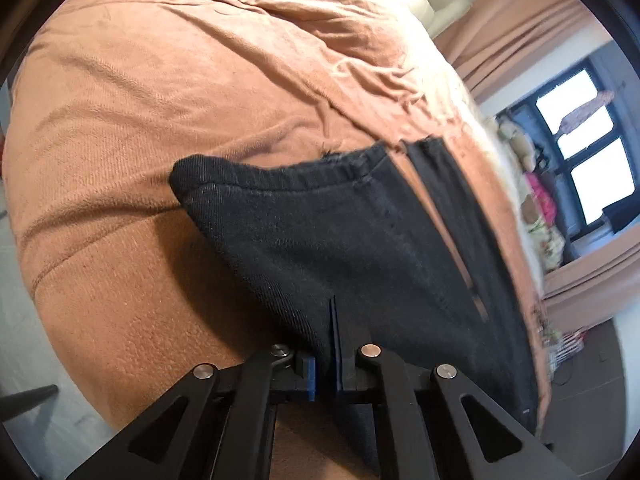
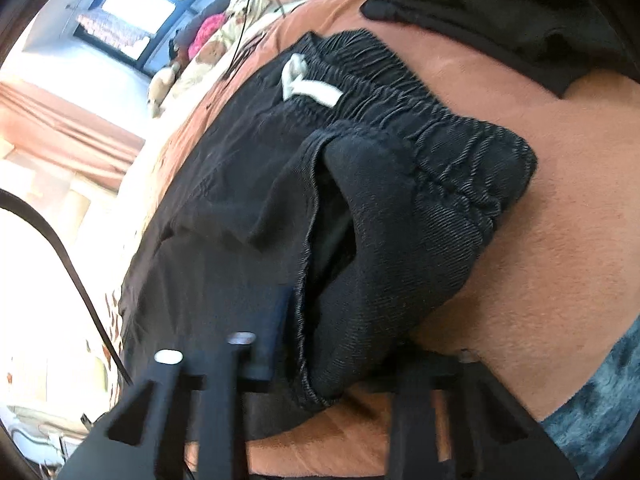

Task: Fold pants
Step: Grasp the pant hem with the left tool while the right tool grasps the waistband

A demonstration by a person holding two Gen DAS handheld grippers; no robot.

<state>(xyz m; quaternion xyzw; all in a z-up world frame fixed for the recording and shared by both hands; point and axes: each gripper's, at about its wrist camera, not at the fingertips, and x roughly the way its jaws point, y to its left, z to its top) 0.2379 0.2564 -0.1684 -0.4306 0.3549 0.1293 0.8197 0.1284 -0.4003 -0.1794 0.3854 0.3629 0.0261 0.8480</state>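
Across the bed [image 1: 160,100], under a rust-brown fleece blanket [image 2: 560,200], black pants [image 1: 360,240] spread flat, hems [image 1: 400,156] toward the far side in the left wrist view, the two legs side by side with a thin strip of blanket showing between them

Near the right tool, elastic waistband [image 2: 420,112] bunched, white drawstring [image 2: 308,88] lying on it, side pocket [image 2: 332,216] gaping open

At the top edge of the right wrist view, another dark garment [image 2: 500,0] resting on the blanket, apart from the pants

Left tool [image 1: 329,364] clenched on a lifted fold of the pants' near edge, blue pads [image 1: 334,344] pinching the cloth

Right tool [image 2: 304,360] blurred, closed in on the pocket seam at the waist end, cloth caught between its fingers
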